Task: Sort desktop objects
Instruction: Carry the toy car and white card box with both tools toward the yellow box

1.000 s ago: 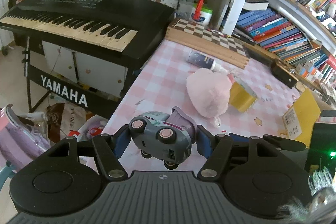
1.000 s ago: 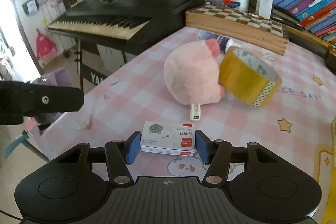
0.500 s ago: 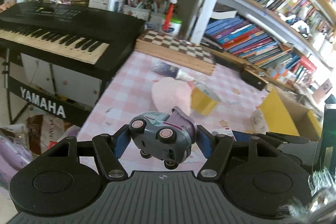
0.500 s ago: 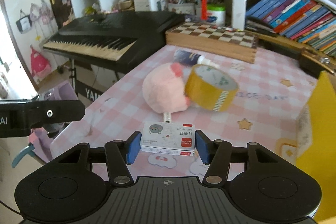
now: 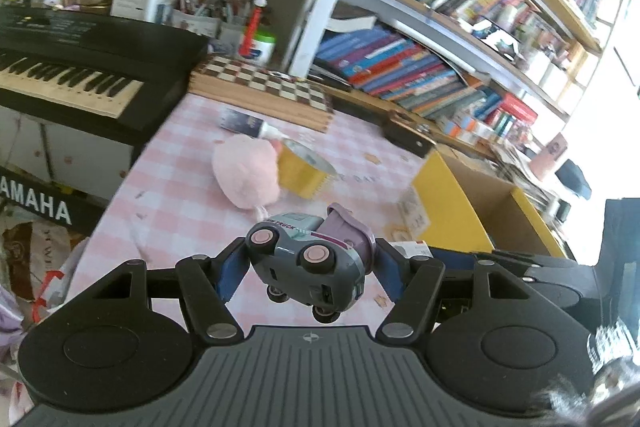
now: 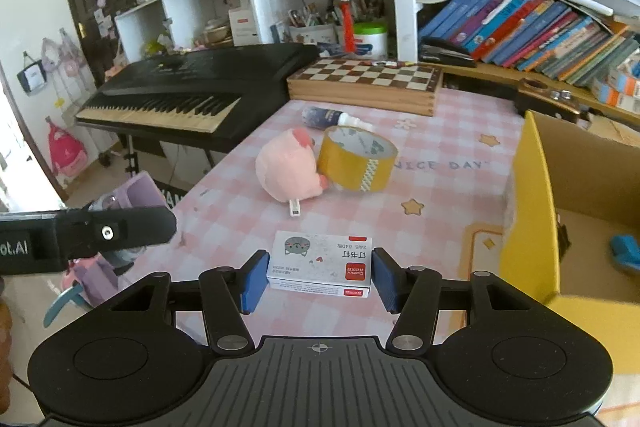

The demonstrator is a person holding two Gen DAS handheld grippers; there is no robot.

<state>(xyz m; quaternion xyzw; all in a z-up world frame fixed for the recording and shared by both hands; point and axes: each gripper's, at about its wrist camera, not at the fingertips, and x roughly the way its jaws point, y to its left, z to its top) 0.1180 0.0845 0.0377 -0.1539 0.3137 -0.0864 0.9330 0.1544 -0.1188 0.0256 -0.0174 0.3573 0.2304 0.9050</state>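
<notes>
while the left wrist view looks down its own fingers, the left gripper (image 5: 306,267) is clamped on a glossy grey and purple plastic toy truck (image 5: 310,263), tipped on its side with pink wheel hubs up, held above the pink checked tablecloth (image 5: 180,195). beyond lie a round fuzzy pink plush (image 5: 246,177) touching a yellow tape roll (image 5: 306,173), and an open yellow cardboard box (image 5: 480,203) to the right.

from the right wrist view, the right gripper (image 6: 318,277) pinches a flat rectangular white staple box (image 6: 320,263) between blue pads (image 6: 254,281), just beside the box's (image 6: 528,211) yellow wall.
</notes>
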